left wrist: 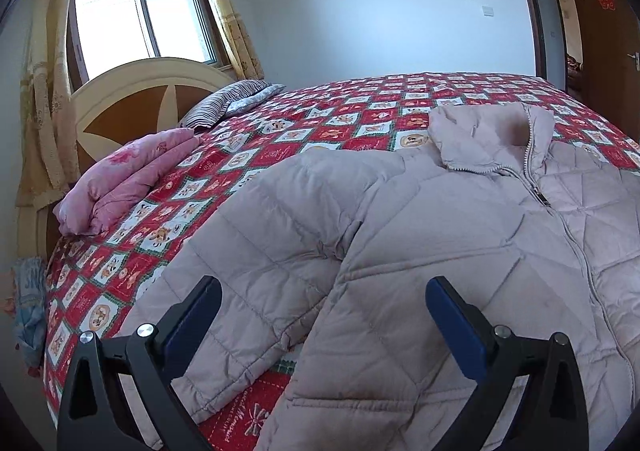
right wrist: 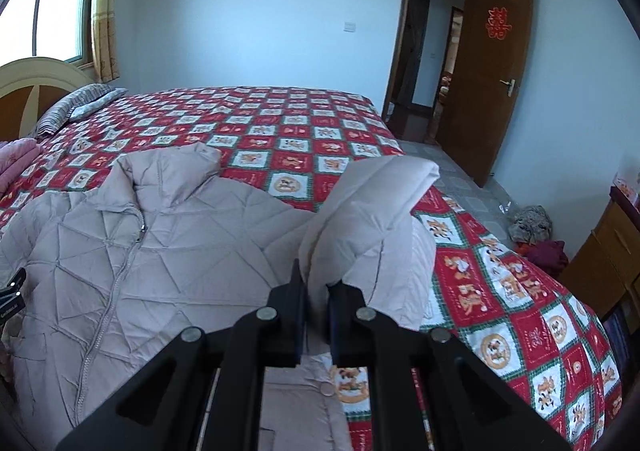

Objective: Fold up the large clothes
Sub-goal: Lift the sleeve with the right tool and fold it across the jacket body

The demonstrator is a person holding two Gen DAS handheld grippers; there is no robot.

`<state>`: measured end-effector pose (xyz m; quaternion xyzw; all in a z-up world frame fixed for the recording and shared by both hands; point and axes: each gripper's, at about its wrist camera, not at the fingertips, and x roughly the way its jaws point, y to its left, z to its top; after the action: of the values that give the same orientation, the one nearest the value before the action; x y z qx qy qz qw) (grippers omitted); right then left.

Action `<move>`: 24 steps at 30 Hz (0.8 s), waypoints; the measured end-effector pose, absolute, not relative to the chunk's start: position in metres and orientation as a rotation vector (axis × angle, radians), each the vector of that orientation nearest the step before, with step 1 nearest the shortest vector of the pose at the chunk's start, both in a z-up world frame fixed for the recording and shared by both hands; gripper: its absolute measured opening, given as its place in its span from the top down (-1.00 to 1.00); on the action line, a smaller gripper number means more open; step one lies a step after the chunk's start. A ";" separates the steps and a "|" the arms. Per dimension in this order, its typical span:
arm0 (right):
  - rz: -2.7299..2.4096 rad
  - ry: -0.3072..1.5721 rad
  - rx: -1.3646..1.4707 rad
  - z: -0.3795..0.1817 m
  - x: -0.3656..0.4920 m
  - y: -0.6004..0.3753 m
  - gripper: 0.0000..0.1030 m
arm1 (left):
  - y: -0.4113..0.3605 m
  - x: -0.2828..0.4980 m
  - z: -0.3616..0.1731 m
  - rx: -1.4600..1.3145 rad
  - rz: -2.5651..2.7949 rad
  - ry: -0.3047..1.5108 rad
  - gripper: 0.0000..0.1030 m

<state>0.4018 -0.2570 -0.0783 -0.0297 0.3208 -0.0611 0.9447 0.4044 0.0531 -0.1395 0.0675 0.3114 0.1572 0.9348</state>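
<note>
- A bedroom with pale walls: a bed [right wrist: 280, 123] under a red-and-white checked cover fills both views, with a cream and brown headboard [left wrist: 132, 103] before a curtained window [left wrist: 136, 15].
- A brown door [right wrist: 492, 79] stands open at the far right; a heap of clothes [right wrist: 536, 235] lies on the floor beside the bed.
- A striped pillow [left wrist: 228, 103] and a folded pink quilt [left wrist: 124, 179] sit near the headboard.
- The pale pink quilted jacket [right wrist: 160, 251] lies front-up on the cover, zipped, collar toward the far side.
- The right gripper [right wrist: 316, 299] is clenched on the jacket's sleeve [right wrist: 372, 203], which stands lifted above the cover in a fold.
- The left gripper [left wrist: 324, 303] hovers with jaws spread wide over the other sleeve [left wrist: 256, 247], pads clear of the fabric.
</note>
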 end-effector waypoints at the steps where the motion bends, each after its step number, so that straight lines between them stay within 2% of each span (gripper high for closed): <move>1: -0.110 0.653 -0.069 -0.079 0.405 -0.249 0.78 | 0.055 0.407 -0.139 0.136 0.325 0.635 -0.98; 11: 0.054 0.675 -0.146 -0.094 0.443 -0.164 0.78 | 0.070 0.419 -0.145 0.086 0.304 0.658 -0.98; 24: 0.204 0.734 -0.183 -0.149 0.475 -0.072 0.78 | 0.083 0.422 -0.145 0.074 0.311 0.666 -0.98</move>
<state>0.4754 -0.0717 -0.1491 -0.0890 0.3577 0.0993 0.9243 0.4219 0.0826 -0.1448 0.0362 0.3253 0.1520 0.9326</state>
